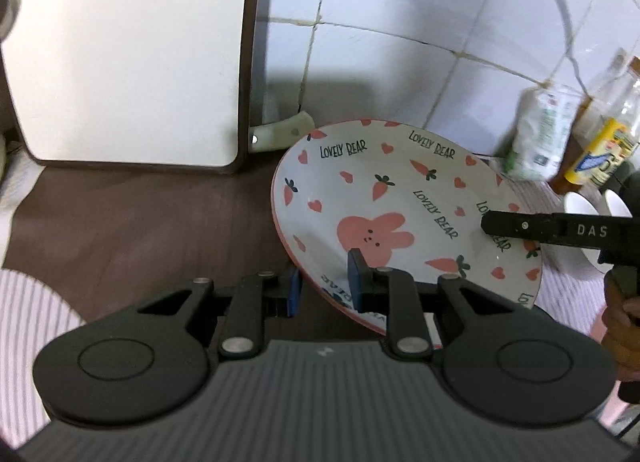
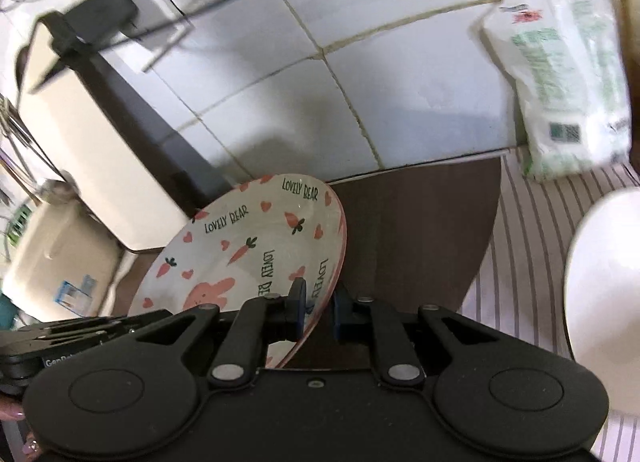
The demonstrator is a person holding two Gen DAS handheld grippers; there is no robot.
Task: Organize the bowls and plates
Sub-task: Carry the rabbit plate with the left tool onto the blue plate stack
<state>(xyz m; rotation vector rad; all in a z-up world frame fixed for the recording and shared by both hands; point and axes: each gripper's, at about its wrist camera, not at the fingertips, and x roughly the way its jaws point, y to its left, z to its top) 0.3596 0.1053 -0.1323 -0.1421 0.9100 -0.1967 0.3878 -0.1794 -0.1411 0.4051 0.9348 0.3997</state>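
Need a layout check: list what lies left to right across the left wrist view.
Striped cloth → white board → bunny plate → white packet → bottle.

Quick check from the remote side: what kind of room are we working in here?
Most likely a home kitchen counter: white tiled wall behind, glass condiment bottles at the right, and the pink rabbit-and-carrot ceramic plate gripped by both the left gripper and right gripper.

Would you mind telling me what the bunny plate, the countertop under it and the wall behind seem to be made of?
The bunny plate looks like glazed ceramic: glossy white surface with soft highlights, printed carrots and hearts, pink rim. The countertop appears to be dark brown wood or wood-look laminate, matte, with faint grain; which one is unclear. The wall is glossy white ceramic tile, judging by its reflections and dirty grout lines.
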